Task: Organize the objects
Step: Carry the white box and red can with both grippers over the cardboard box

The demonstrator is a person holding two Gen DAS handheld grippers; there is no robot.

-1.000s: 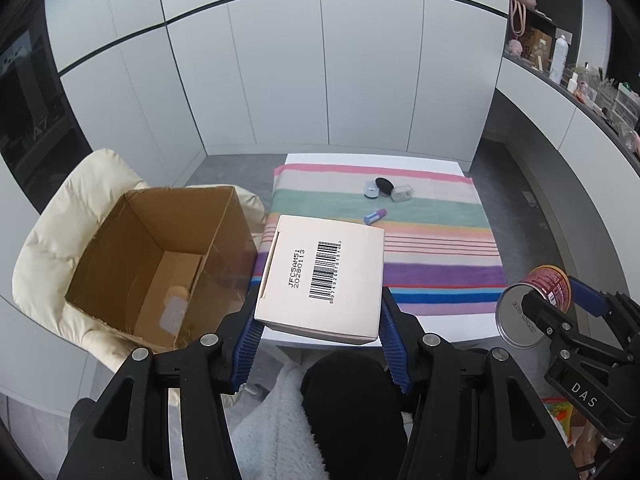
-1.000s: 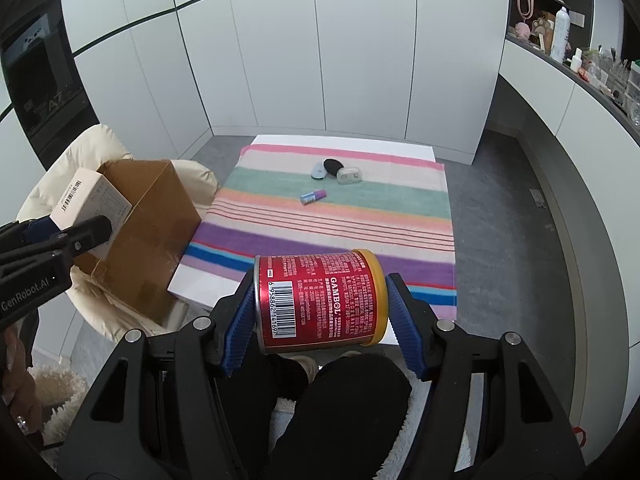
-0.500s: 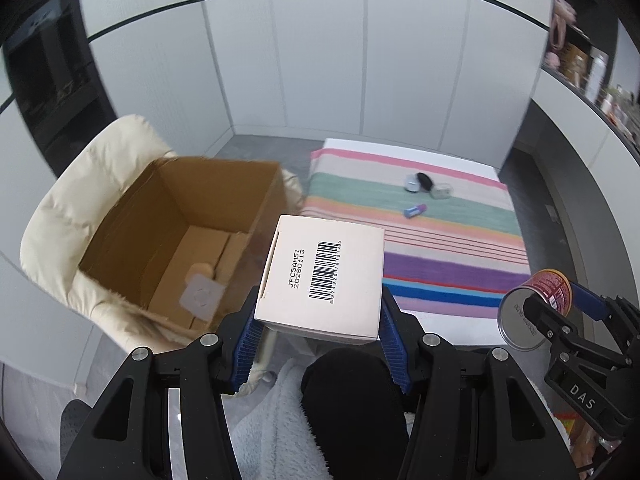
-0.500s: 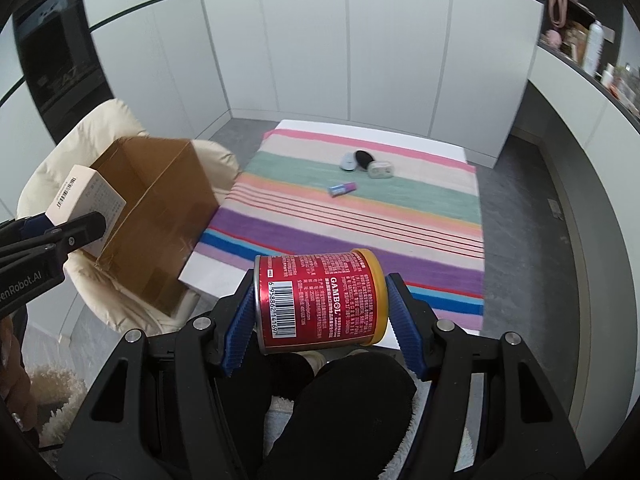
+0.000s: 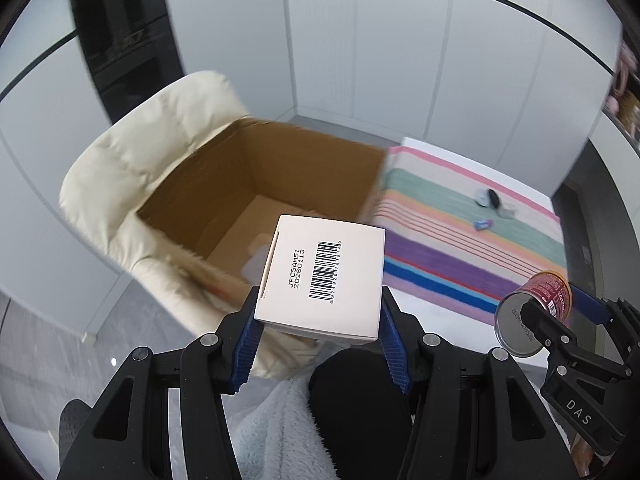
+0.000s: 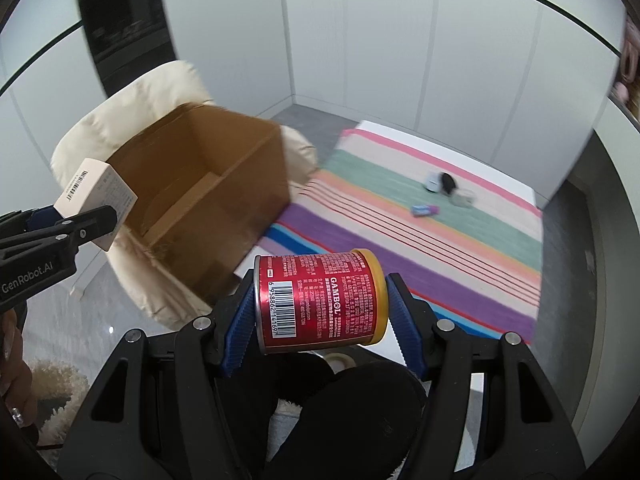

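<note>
My left gripper (image 5: 320, 334) is shut on a pale carton with a barcode (image 5: 322, 276), held in the air near the front rim of an open cardboard box (image 5: 256, 184) that sits on a cream padded chair (image 5: 132, 160). In the right wrist view the same carton (image 6: 96, 196) shows at far left beside the cardboard box (image 6: 208, 200). My right gripper (image 6: 320, 322) is shut on a red can with a yellow lid (image 6: 320, 302), lying sideways between the blue pads. The can (image 5: 532, 312) also shows at the right edge of the left wrist view.
A striped cloth (image 6: 420, 220) covers a low white table to the right of the chair. Several small items (image 6: 440, 190) lie on its far part. A person's dark-clad legs (image 6: 352, 412) are below the grippers. White cabinet walls stand behind.
Both grippers have swung to the left toward the chair, so the cardboard box now sits closer and more central. The carton and the can stay gripped as before.
</note>
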